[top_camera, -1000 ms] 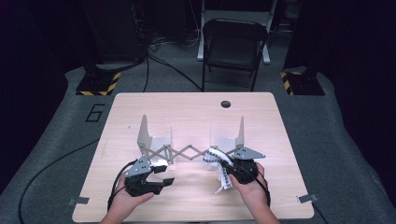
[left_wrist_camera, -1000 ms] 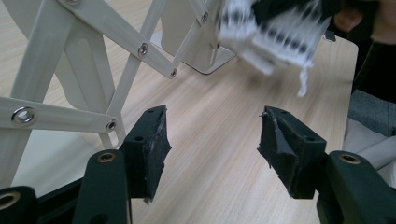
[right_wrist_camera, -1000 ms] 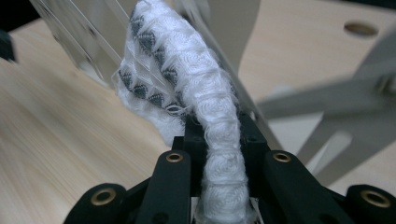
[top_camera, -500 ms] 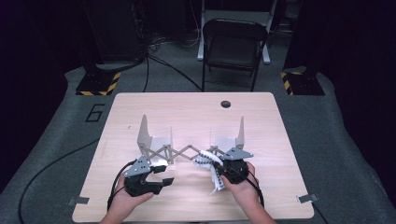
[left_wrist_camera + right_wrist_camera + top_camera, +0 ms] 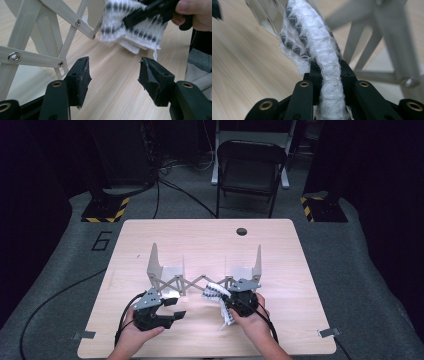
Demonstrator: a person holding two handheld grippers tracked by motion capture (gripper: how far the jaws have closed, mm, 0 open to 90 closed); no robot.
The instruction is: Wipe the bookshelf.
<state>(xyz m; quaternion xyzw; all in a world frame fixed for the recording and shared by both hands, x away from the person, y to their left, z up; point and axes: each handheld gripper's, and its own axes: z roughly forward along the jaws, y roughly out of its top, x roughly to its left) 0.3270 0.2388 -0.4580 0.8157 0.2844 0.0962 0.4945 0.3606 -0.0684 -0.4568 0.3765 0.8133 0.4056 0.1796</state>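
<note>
A white cloth with dark diamond marks (image 5: 216, 294) is pinched in my right gripper (image 5: 227, 302), which is shut on it just in front of the rack's right half. The cloth (image 5: 312, 37) runs up between the right gripper's (image 5: 329, 72) black jaws, and a loose end hangs toward the table. A grey scissor-fold rack (image 5: 195, 281) stands stretched across the table's middle. My left gripper (image 5: 176, 306) rests low near the rack's left part, open with nothing between its jaws. From the left gripper (image 5: 113, 75) I see the cloth (image 5: 130, 25) and rack struts (image 5: 37, 30) ahead.
A black folding chair (image 5: 247, 167) stands beyond the table's far edge. The tabletop has a small round hole (image 5: 242, 231) near that edge. Cables trail on the floor at left (image 5: 50, 305). Striped stand bases (image 5: 105, 212) sit at both far corners.
My right hand has carried the cloth a little to the left along the rack's front. The left gripper has stayed where it was.
</note>
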